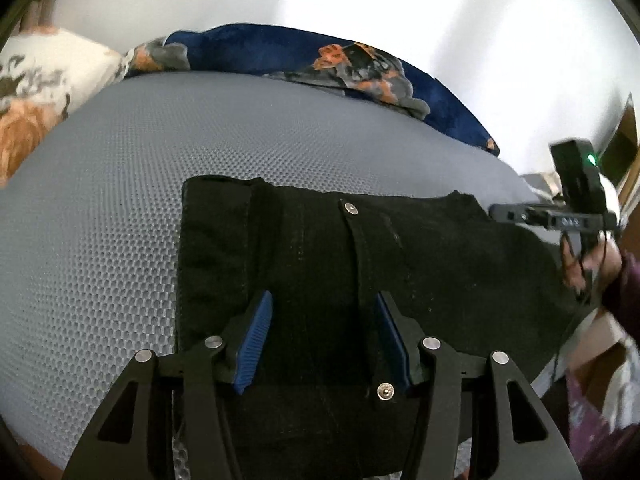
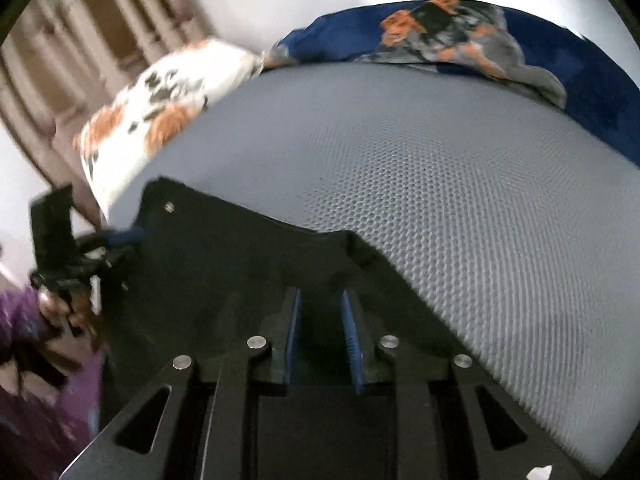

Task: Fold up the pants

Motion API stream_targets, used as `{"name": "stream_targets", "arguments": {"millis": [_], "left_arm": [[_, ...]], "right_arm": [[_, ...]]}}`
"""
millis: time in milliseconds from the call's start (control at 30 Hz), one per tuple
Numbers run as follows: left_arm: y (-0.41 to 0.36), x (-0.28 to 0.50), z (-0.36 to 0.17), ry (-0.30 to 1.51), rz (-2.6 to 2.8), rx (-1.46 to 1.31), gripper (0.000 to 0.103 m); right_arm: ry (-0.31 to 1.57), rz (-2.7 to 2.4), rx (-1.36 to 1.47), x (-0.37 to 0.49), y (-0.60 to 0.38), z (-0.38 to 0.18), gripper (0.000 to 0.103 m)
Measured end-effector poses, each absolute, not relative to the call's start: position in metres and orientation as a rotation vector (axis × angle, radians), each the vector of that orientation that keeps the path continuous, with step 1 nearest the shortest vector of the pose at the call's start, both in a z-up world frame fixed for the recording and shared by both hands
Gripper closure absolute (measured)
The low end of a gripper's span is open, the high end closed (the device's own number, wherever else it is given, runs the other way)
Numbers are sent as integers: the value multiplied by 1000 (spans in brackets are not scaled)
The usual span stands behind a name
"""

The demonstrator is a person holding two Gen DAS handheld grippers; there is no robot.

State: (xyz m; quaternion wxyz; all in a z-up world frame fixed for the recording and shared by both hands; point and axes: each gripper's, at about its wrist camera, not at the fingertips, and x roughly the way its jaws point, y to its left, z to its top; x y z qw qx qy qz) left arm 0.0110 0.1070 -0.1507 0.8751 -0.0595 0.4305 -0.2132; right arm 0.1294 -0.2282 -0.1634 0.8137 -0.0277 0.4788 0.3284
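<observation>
Black pants (image 1: 400,260) lie folded on a grey mesh mattress (image 1: 100,220), with a metal stud (image 1: 351,209) near the far edge. My left gripper (image 1: 324,298) hovers over the left part of the pants. It is open, its blue pads wide apart with only flat cloth below. In the right wrist view the pants (image 2: 224,248) fill the lower left. My right gripper (image 2: 322,300) is over their right end, open, its pads a narrow gap apart. I see no cloth pinched between them. A hand (image 1: 588,268) holds the right gripper's housing (image 1: 576,176) at the pants' right side.
A white and orange pillow (image 2: 152,112) lies at the mattress's left end. A dark blue blanket with an orange and grey print (image 1: 260,48) runs along the far side by the white wall. The mattress (image 2: 480,200) stretches bare beyond the pants. Boxes (image 1: 600,344) stand off the right edge.
</observation>
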Motion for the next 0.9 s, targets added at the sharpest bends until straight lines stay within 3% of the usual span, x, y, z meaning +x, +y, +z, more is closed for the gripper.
{"name": "stream_targets", "arguments": {"millis": [267,500,767,900], "left_arm": [[108,15,-147,923,-432,-120,49],[105,17,-142,940,-405,-123,49],[99,16,-136,943,-369,-98,49],[101,14,-129,930,-343,-109,49]], "right_arm": [[978,757,-95,156,-234,-156,82],[1093,887,-210,163,-212,-174,82],[1089,964,-245,165,-206,-174,84],[1114,975,-208,170,-206,-178,78]]}}
